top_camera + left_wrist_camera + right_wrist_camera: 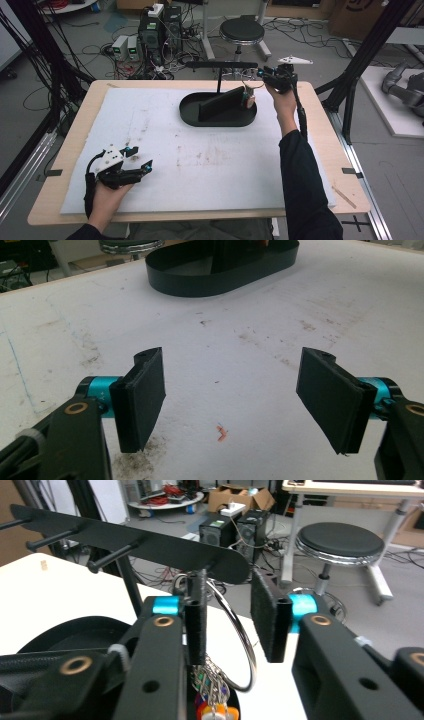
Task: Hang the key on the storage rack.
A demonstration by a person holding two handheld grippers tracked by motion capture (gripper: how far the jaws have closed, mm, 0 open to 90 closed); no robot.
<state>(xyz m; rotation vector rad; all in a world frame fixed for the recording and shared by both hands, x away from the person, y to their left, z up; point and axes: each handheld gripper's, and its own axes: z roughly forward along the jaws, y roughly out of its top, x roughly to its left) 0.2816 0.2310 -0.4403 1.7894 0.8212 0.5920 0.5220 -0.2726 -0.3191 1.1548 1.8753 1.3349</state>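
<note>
At the far end of the black peg rack (150, 545), a metal key ring (235, 630) with what appear to be coloured tags is seen between the released fingers of the right gripper (235, 615). Near the tabletop (60, 165) front edge, the left gripper (235, 400) is held spread and empty.

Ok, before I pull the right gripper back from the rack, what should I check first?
1. Right gripper jaws parted: ok, a gap shows beside the right pad.
2. Key ring free of both pads: cannot tell, it sits close against the left pad.
3. Key ring hooked on a peg of the rack: cannot tell, the left jaw hides its top.
4. Tray below the hanging keys: ok.
5. Left gripper open, empty, away from the rack: ok.
</note>
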